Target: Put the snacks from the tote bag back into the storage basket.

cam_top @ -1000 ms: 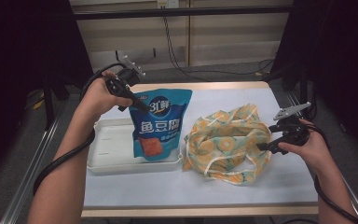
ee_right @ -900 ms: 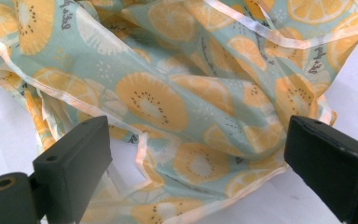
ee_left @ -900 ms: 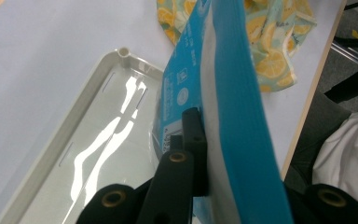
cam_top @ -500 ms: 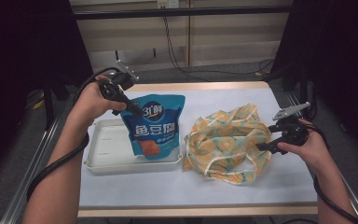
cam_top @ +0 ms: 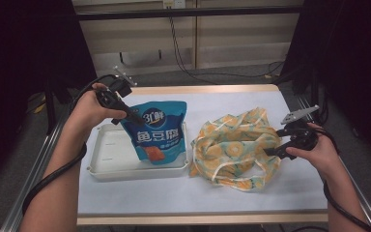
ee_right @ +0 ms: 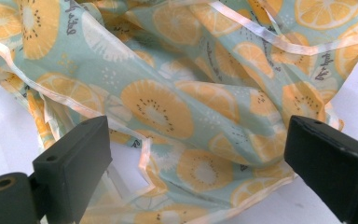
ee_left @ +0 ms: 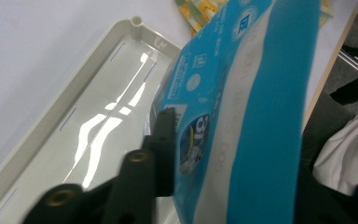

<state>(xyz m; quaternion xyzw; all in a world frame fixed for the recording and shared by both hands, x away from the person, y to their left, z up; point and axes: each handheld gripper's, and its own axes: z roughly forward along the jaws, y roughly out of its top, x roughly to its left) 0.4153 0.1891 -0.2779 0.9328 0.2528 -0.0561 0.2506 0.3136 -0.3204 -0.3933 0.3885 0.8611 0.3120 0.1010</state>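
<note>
A: Left gripper (cam_top: pixel 134 117) at the upper left corner of the blue plastic snack pouch with white lettering (cam_top: pixel 158 131). State of the fingers?

B: They have just been opening. In the left gripper view the pouch (ee_left: pixel 242 116) hangs between them: one finger (ee_left: pixel 164 154) sits against its printed face, the other is at the far right edge of that view. Whether the pads press on it I cannot tell.

A: Where is the pouch?

B: Upright, leaning a little, its bottom edge inside the shallow white rectangular plastic tray (cam_top: pixel 107 166), at the tray's right end. The tray lies on the left half of the white-topped bench (cam_top: pixel 198 193).

A: Right side?

B: Right gripper (cam_top: pixel 275 151) is at the right edge of the crumpled teal cloth bag with orange-slice print (cam_top: pixel 232 147), which lies just right of the tray. Its fingers (ee_right: pixel 74 158) stand wide, the cloth (ee_right: pixel 182 98) in front of them, nothing clamped.
</note>
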